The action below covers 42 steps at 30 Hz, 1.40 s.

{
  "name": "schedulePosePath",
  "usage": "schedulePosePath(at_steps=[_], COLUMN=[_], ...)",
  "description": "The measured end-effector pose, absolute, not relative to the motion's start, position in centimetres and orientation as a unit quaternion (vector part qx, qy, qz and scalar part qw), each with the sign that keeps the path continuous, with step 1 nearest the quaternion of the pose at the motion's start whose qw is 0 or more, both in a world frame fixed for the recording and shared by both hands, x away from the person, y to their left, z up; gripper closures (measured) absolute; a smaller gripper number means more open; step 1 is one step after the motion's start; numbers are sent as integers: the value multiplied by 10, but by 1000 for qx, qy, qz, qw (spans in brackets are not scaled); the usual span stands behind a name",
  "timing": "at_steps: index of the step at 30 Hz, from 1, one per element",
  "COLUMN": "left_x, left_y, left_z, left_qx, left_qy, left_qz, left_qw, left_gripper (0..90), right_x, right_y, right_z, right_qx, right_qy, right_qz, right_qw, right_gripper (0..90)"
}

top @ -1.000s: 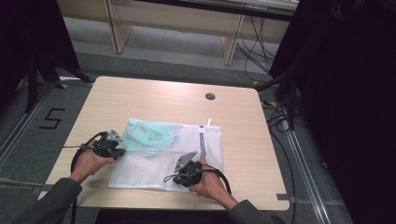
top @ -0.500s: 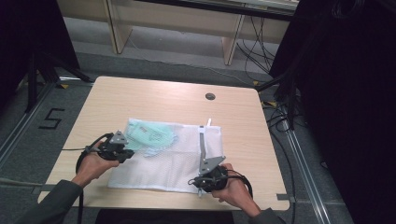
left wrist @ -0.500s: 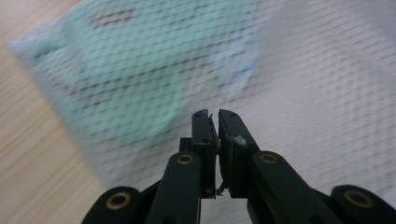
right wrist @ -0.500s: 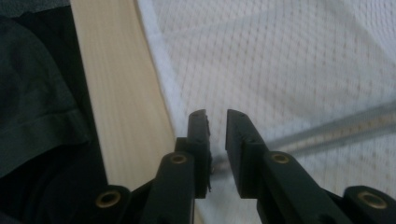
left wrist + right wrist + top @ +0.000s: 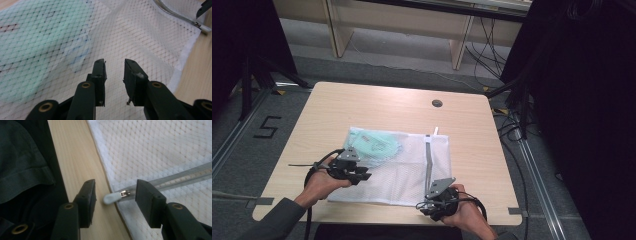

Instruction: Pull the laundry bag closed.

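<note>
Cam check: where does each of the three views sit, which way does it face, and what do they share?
High view: above the person's side, looking forward and down on the table; forearms, left tool and right tool show.
Left gripper view: rides the left tool, looks along its parted jaws over the white mesh bag and the green cloth inside.
Right gripper view: rides the right tool, looks at the zipper pull between its jaws; a dark sleeve shows.
Shared: mesh bag and zipper.
</note>
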<state>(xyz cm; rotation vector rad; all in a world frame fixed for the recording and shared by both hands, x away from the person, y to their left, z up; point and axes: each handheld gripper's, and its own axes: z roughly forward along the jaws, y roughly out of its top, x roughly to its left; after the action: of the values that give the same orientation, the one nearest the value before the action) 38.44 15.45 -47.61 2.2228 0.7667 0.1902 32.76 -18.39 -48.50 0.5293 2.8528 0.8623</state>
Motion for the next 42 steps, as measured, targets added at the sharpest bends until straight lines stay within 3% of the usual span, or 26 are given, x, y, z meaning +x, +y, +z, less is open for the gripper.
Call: schedulePosePath(at_steps=[11, 16, 29, 34, 42], left_x=[383, 384, 383, 382, 382], left_y=[151, 151, 151, 148, 148], left_z=[-479, -478, -479, -480, -480], left_qx=[871, 875, 881, 878, 882], left_qy=[305, 297, 289, 296, 289], left_qz=[66, 68, 66, 60, 63], left_qw=[379, 376, 368, 371, 368], left_gripper=[658, 650, 642, 639, 632], right_x=[329, 329, 334, 336, 338], right_y=[-182, -183, -197, -198, -198], right_z=[-491, -490, -479, -482, -483], right_qx=[177, 189, 212, 204, 196], right_qy=[948, 947, 937, 943, 944], right_qz=[253, 250, 259, 246, 251], right_qw=[80, 66, 97, 93, 87], right_gripper=[501, 593, 814, 859, 856])
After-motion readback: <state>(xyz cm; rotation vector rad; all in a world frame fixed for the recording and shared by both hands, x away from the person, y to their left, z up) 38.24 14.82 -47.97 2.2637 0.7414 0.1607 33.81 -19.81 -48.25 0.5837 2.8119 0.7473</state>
